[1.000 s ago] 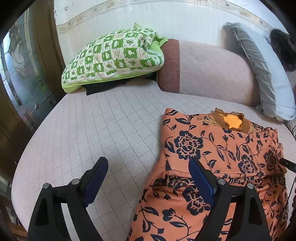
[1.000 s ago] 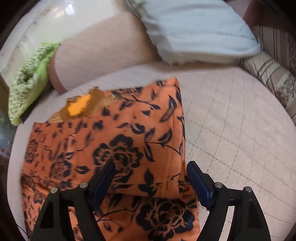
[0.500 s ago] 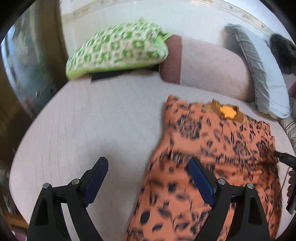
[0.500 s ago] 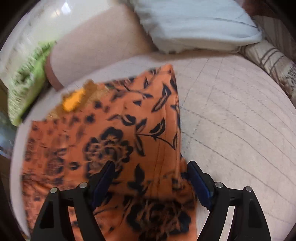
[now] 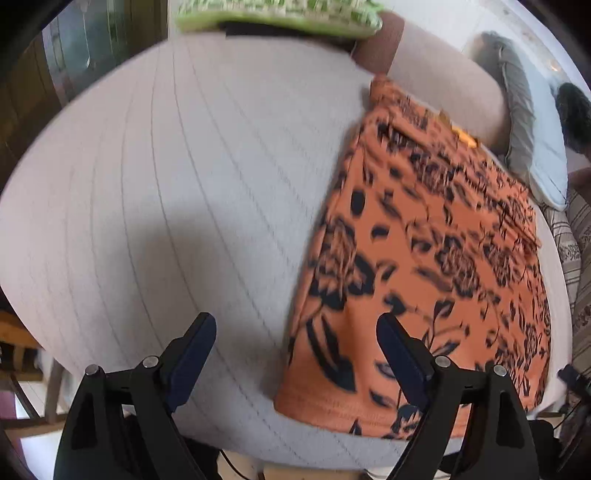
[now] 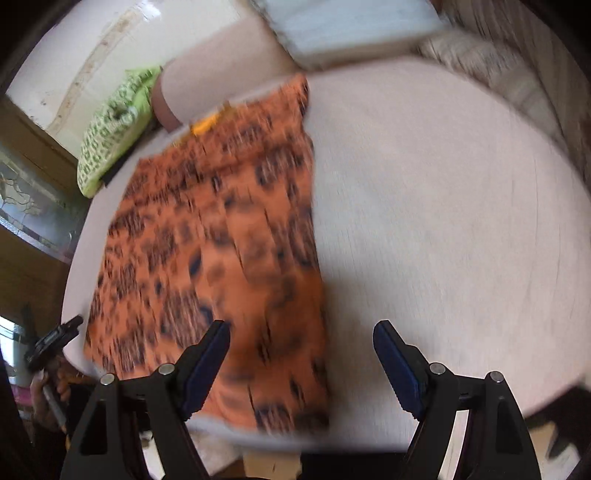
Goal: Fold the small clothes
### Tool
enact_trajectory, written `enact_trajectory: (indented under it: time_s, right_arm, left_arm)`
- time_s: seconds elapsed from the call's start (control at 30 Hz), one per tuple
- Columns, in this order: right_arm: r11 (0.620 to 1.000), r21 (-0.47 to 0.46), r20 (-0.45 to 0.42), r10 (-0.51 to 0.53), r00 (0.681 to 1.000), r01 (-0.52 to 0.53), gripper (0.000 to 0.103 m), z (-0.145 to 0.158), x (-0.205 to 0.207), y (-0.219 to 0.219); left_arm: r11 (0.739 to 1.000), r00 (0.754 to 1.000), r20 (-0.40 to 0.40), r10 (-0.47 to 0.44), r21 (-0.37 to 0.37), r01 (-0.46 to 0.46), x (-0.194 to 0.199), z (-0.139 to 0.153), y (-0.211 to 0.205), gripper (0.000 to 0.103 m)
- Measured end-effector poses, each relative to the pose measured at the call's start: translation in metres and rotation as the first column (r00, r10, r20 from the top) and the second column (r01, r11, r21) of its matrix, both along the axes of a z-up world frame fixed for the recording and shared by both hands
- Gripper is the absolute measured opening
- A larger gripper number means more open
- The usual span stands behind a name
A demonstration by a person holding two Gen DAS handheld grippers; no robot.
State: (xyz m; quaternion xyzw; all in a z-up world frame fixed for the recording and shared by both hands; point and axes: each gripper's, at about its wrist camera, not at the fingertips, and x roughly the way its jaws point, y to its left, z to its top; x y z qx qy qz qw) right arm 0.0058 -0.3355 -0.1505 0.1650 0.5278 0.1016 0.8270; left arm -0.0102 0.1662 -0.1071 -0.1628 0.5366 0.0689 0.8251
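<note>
Orange floral garment flat on the quilted cushion, both tongs wide open and empty.

Left wrist view: left tongs (image 5: 295, 334) spread above the near edge, the garment (image 5: 424, 258) under the right finger only, bare cushion (image 5: 166, 184) under the left (green pillow (image 5: 280, 14) far behind). Right wrist view, blurred: right tongs (image 6: 301, 339) agape, garment (image 6: 218, 240) under the left finger, its right edge between the fingers, cushion (image 6: 443, 203) beneath the other.

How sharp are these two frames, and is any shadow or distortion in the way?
Left wrist view: garment print smeared, fingers sharp, a soft shadow on the cushion, fisheye bulge. Right wrist view: heavier blur, garment print streaked, pillow soft.
</note>
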Motion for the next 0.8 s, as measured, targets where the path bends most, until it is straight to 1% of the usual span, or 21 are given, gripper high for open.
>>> enact_trajectory:
  time_s: [0.03, 0.1, 0.17, 0.23, 0.27, 0.3, 0.33, 0.37, 0.4, 0.43, 0.47, 0.5, 0.53, 0.57, 0.6, 0.63, 0.67, 0.7, 0.73, 0.77, 0.8]
  right_arm:
    - [1.0, 0.016, -0.013, -0.006, 1.0, 0.006, 0.083, -0.008, -0.008, 0.0]
    - [0.999, 0.038, -0.034, -0.009, 0.999, 0.011, 0.083, -0.02, -0.014, 0.002]
    - [0.999, 0.051, -0.027, -0.017, 1.0, 0.018, 0.083, -0.023, -0.018, 0.004]
    - [0.998, 0.067, -0.03, -0.017, 0.999, 0.019, 0.082, -0.026, -0.018, 0.01]
    - [0.999, 0.044, -0.04, -0.01, 0.999, 0.011, 0.082, -0.03, -0.014, 0.015]
    - [1.0, 0.002, -0.071, -0.02, 0.997, 0.021, 0.082, -0.037, -0.013, 0.02]
    - [0.999, -0.008, -0.095, -0.037, 0.995, 0.036, 0.082, -0.044, -0.014, 0.023]
    - [0.999, -0.02, -0.08, -0.051, 0.996, 0.049, 0.082, -0.044, -0.017, 0.025]
    - [0.999, -0.025, -0.07, -0.048, 0.996, 0.047, 0.075, -0.042, -0.02, 0.029]
    - [1.0, -0.002, -0.065, -0.03, 0.997, 0.03, 0.052, -0.039, -0.023, 0.034]
    - [1.0, 0.008, -0.064, -0.022, 0.998, 0.023, 0.043, -0.038, -0.026, 0.039]
    - [0.999, -0.024, -0.059, -0.022, 0.998, 0.021, 0.036, -0.038, -0.028, 0.043]
    - [0.999, -0.049, -0.054, -0.017, 0.998, 0.014, 0.034, -0.04, -0.029, 0.046]
    - [0.999, -0.044, -0.059, -0.025, 0.998, 0.023, 0.033, -0.044, -0.028, 0.044]
    - [0.999, -0.002, -0.072, -0.055, 0.996, 0.055, 0.033, -0.049, -0.027, 0.037]
    - [0.995, 0.048, -0.079, -0.079, 0.994, 0.083, 0.034, -0.049, -0.026, 0.03]
    - [0.991, 0.093, -0.09, -0.092, 0.992, 0.1, 0.034, -0.05, -0.026, 0.024]
    - [0.99, 0.103, -0.091, -0.086, 0.992, 0.096, 0.034, -0.05, -0.026, 0.022]
    - [0.992, 0.097, -0.084, -0.074, 0.994, 0.082, 0.034, -0.049, -0.027, 0.023]
    - [0.994, 0.083, -0.079, -0.058, 0.995, 0.065, 0.033, -0.049, -0.027, 0.025]
    - [0.996, 0.068, -0.075, -0.05, 0.996, 0.055, 0.029, -0.049, -0.027, 0.027]
  left_arm:
    - [1.0, 1.0, -0.01, 0.0, -0.013, 0.0, 0.0, -0.005, -0.001, 0.089]
    - [1.0, 1.0, -0.001, 0.003, 0.007, -0.002, -0.001, -0.005, -0.004, 0.089]
    - [1.0, 0.999, 0.044, -0.016, 0.016, 0.015, -0.003, 0.0, -0.008, 0.089]
    - [1.0, 0.999, 0.031, -0.012, 0.001, 0.012, -0.002, -0.005, -0.009, 0.089]
    - [1.0, 1.0, 0.014, -0.012, -0.005, 0.012, -0.002, -0.01, -0.01, 0.089]
    - [0.999, 0.999, 0.021, -0.026, 0.023, 0.025, -0.002, -0.011, -0.014, 0.089]
    - [0.998, 0.999, 0.018, -0.041, 0.048, 0.04, -0.003, -0.012, -0.018, 0.089]
    - [0.996, 0.998, 0.005, -0.056, 0.072, 0.056, -0.004, -0.012, -0.022, 0.089]
    - [0.994, 0.998, -0.01, -0.067, 0.088, 0.068, -0.005, -0.013, -0.025, 0.089]
    - [0.993, 0.997, -0.018, -0.069, 0.098, 0.07, -0.007, -0.014, -0.028, 0.089]
    - [0.992, 0.997, -0.02, -0.068, 0.102, 0.07, -0.007, -0.014, -0.029, 0.089]
    - [0.991, 0.997, -0.024, -0.07, 0.112, 0.072, -0.007, -0.015, -0.03, 0.089]
    - [0.991, 0.997, -0.026, -0.069, 0.117, 0.071, -0.008, -0.015, -0.031, 0.088]
    - [0.991, 0.998, -0.025, -0.06, 0.116, 0.063, -0.009, -0.014, -0.03, 0.081]
    - [0.991, 0.998, -0.02, -0.055, 0.117, 0.057, -0.01, -0.013, -0.029, 0.074]
    - [0.992, 0.999, -0.013, -0.05, 0.119, 0.051, -0.01, -0.012, -0.03, 0.06]
    - [0.994, 0.999, -0.007, -0.043, 0.105, 0.044, -0.012, -0.01, -0.027, 0.045]
    - [0.995, 0.999, -0.004, -0.039, 0.088, 0.039, -0.015, -0.009, -0.025, 0.037]
    - [0.997, 0.999, -0.004, -0.038, 0.07, 0.038, -0.012, -0.008, -0.018, 0.023]
    - [0.999, 0.999, -0.004, -0.036, 0.039, 0.036, -0.012, -0.006, -0.016, 0.014]
    - [0.999, 1.0, -0.005, -0.031, 0.023, 0.031, -0.013, -0.005, -0.015, 0.012]
